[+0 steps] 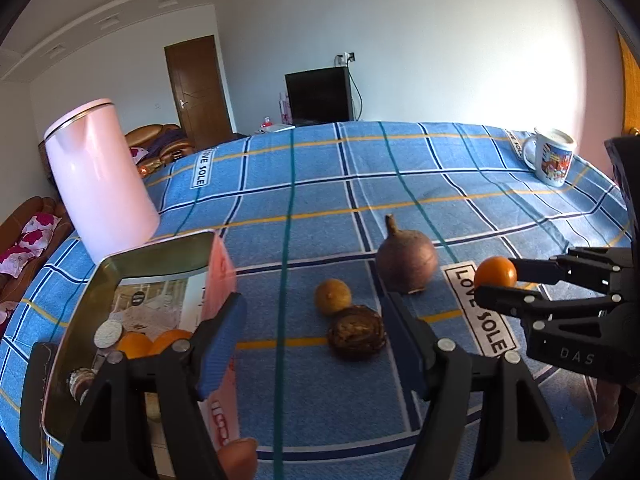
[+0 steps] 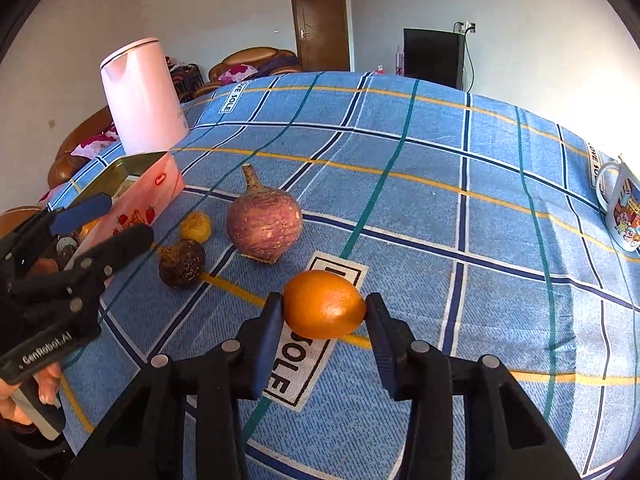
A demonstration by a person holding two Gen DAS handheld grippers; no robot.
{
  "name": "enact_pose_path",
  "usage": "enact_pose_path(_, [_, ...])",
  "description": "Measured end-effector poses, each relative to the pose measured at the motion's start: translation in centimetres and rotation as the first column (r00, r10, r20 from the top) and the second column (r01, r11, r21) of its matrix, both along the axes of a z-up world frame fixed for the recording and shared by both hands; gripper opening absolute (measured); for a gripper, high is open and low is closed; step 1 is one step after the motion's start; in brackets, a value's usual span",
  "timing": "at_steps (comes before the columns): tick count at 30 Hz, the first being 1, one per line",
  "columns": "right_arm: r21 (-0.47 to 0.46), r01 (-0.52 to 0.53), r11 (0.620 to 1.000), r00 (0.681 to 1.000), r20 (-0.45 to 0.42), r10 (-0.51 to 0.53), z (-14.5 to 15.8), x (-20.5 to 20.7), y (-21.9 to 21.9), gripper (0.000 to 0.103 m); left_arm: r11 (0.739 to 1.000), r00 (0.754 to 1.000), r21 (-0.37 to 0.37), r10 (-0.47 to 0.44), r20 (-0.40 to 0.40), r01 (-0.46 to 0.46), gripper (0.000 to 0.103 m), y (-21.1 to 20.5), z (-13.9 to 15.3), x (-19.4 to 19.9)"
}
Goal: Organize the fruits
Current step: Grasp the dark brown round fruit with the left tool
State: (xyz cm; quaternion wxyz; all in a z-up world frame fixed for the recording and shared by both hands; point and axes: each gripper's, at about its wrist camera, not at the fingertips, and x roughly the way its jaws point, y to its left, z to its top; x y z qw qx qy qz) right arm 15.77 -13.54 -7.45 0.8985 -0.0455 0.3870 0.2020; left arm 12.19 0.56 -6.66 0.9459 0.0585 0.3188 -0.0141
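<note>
My right gripper (image 2: pixel 325 309) is shut on an orange fruit (image 2: pixel 324 304), its pads pressing both ends, over the tablecloth's white label; the same fruit (image 1: pixel 495 273) shows in the left wrist view. My left gripper (image 1: pixel 313 312) is open and holds nothing. Beyond its fingers lie a small yellow fruit (image 1: pixel 332 296) and a dark brown fruit (image 1: pixel 356 332) that touch each other. A purple round root (image 1: pixel 406 258) stands just behind them. To the left sits an open pink tin (image 1: pixel 160 256) holding two orange fruits (image 1: pixel 136 344) and other small items.
A pink kettle (image 1: pixel 100 176) stands behind the tin at the table's left edge. A printed mug (image 1: pixel 554 158) sits at the far right edge. A blue checked cloth (image 2: pixel 440 200) covers the table. A hand (image 2: pixel 40 384) grips the left tool.
</note>
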Motion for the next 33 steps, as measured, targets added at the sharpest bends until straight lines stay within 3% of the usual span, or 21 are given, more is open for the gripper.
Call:
enact_pose_path(10, [0.031,0.019,0.999,0.999,0.034,-0.020,0.6,-0.3,-0.6,0.044,1.000,0.990,-0.001,-0.027,-0.136,0.027,0.069,-1.1,-1.6,2.1])
enact_pose_path(14, [0.031,0.015,0.999,0.999,0.028,-0.016,0.5,-0.4,-0.6,0.044,0.998,0.976,-0.049,-0.043,-0.215,0.033,0.051,-0.7,-2.6,3.1])
enact_pose_path(15, [0.032,0.014,0.999,0.999,0.029,-0.015,0.5,-0.4,-0.6,0.044,0.998,0.975,-0.057,-0.048,-0.218,0.036,0.040,-0.7,-2.6,3.1])
enact_pose_path(21, [0.045,0.010,0.999,0.998,0.061,-0.013,0.9,-0.9,-0.8,0.044,0.996,0.983,-0.086,-0.035,-0.178,0.020,0.040,-0.1,-2.1,2.4])
enact_pose_path(33, [0.066,0.006,0.998,0.985,0.169,-0.017,2.2,-2.5,-1.0,0.044,0.999,0.999,-0.052,-0.007,-0.039,0.005,0.040,-0.1,-0.2,0.6])
